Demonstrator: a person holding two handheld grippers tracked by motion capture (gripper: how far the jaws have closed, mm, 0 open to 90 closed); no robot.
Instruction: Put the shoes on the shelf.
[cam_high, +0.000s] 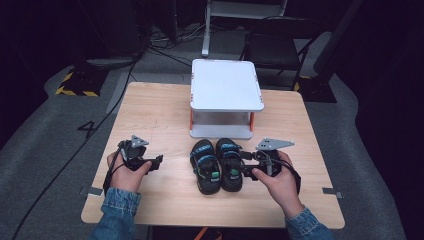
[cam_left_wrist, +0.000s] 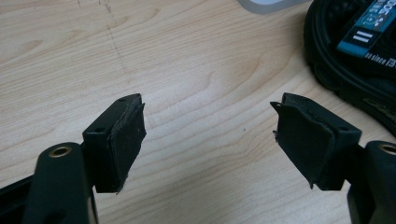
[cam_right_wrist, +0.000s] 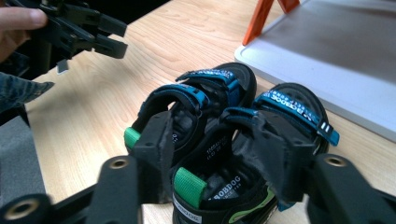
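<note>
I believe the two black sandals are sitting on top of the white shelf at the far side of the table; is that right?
Not quite: the high view shows the two black sandals on the wooden table, just in front of the white shelf, not on top.

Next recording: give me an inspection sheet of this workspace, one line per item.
Surface: wooden table, bare wood around the things.
Job's things: pair of sandals, black with blue straps, side by side in front of the white two-tier shelf.
Clutter: nothing seen.
Grippers: left gripper open over bare wood; right gripper open, jaws astride the heel strap of the nearer sandal.
Cables: cable trailing off the left edge to the floor.
Surroundings: dark room, grey floor, folding chair behind the table.
</note>
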